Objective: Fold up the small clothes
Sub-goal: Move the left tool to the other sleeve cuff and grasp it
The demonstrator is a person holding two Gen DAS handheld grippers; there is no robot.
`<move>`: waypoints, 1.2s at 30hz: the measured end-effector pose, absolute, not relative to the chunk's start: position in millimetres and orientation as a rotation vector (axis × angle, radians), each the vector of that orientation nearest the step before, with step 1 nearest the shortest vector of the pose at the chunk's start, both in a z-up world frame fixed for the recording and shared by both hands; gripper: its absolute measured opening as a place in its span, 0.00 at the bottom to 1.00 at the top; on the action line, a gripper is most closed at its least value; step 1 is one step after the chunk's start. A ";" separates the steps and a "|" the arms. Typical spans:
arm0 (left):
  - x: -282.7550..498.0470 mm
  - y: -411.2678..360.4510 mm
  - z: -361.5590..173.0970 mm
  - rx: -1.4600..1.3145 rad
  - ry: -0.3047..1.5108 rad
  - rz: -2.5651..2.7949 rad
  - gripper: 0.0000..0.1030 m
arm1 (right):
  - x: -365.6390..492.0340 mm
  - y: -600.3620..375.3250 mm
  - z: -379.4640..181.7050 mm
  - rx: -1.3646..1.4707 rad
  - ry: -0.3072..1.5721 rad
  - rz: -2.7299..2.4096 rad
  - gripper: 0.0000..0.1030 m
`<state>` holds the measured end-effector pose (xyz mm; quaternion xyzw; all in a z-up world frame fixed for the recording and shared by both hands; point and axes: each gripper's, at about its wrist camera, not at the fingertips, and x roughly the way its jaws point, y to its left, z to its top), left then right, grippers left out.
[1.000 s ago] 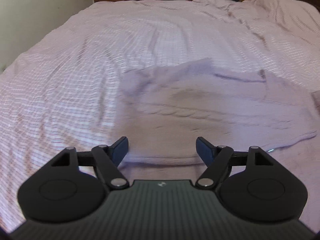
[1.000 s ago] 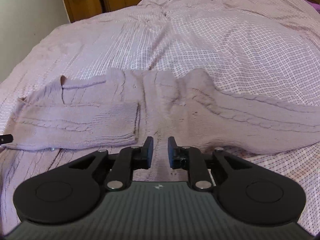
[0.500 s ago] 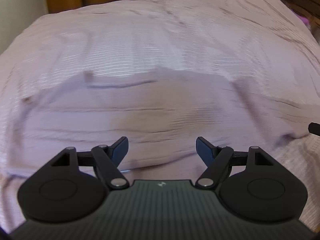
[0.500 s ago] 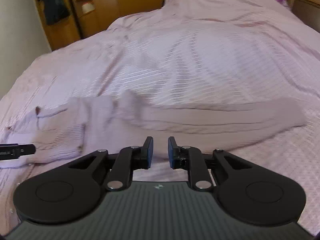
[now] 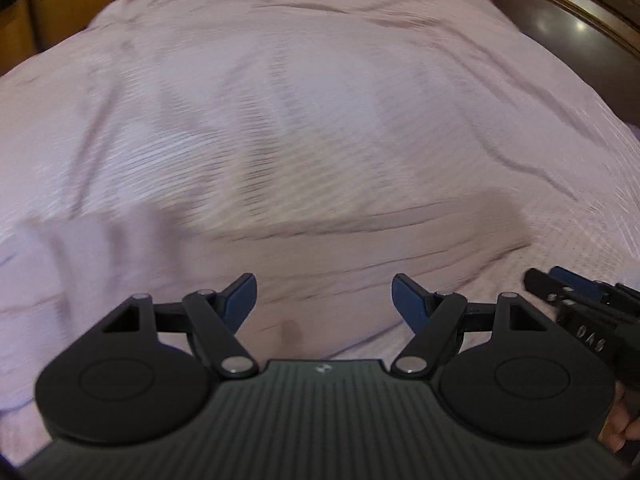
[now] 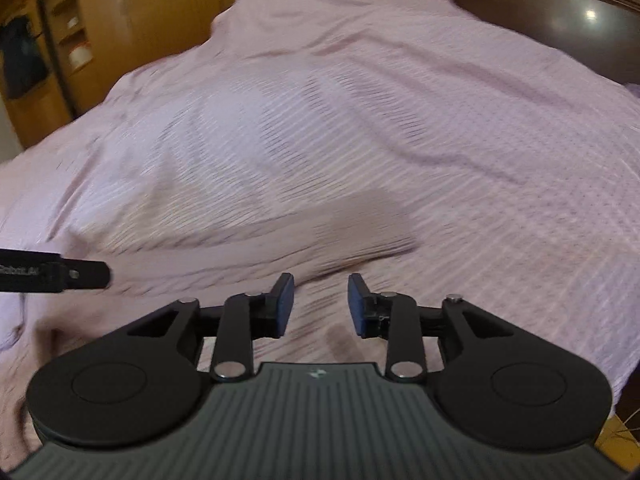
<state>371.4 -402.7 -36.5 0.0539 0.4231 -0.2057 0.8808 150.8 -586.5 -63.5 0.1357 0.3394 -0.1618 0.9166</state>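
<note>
A small lilac knitted sweater [image 5: 340,256] lies flat on the bed, blurred by motion. One long sleeve [image 6: 344,232] stretches out to the right in the right wrist view. My left gripper [image 5: 324,296] is open and empty, low over the sweater's near edge. My right gripper [image 6: 319,304] is partly open and empty, just above the sleeve's near part. The right gripper's fingers also show at the right edge of the left wrist view [image 5: 568,288]. The left gripper's finger shows at the left of the right wrist view [image 6: 80,276].
A pink checked bedspread [image 6: 400,120] covers the whole bed. A dark wooden headboard [image 6: 560,28] stands at the far right. Wooden wardrobes [image 6: 120,20] stand at the far left. The bed's edge [image 6: 624,392] lies near at the lower right.
Both grippers have swung to the right along the sweater toward its outstretched sleeve. My right gripper's jaws have opened from nearly shut. The left gripper stays open.
</note>
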 end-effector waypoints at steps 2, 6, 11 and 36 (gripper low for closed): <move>373.9 -435.5 -41.3 0.131 0.887 -0.472 0.74 | 146.2 -605.8 -64.3 0.290 0.690 -0.319 0.39; 382.3 -492.2 -53.2 0.138 0.909 -0.509 0.74 | 135.2 -644.6 -79.9 0.341 0.684 -0.313 0.40; 381.9 -554.7 -61.9 0.158 0.911 -0.570 0.74 | 127.4 -669.4 -85.6 0.343 0.658 -0.406 0.40; 382.4 -603.1 -93.2 0.127 0.882 -0.553 0.11 | 139.6 -681.3 -104.5 0.291 0.615 -0.353 0.63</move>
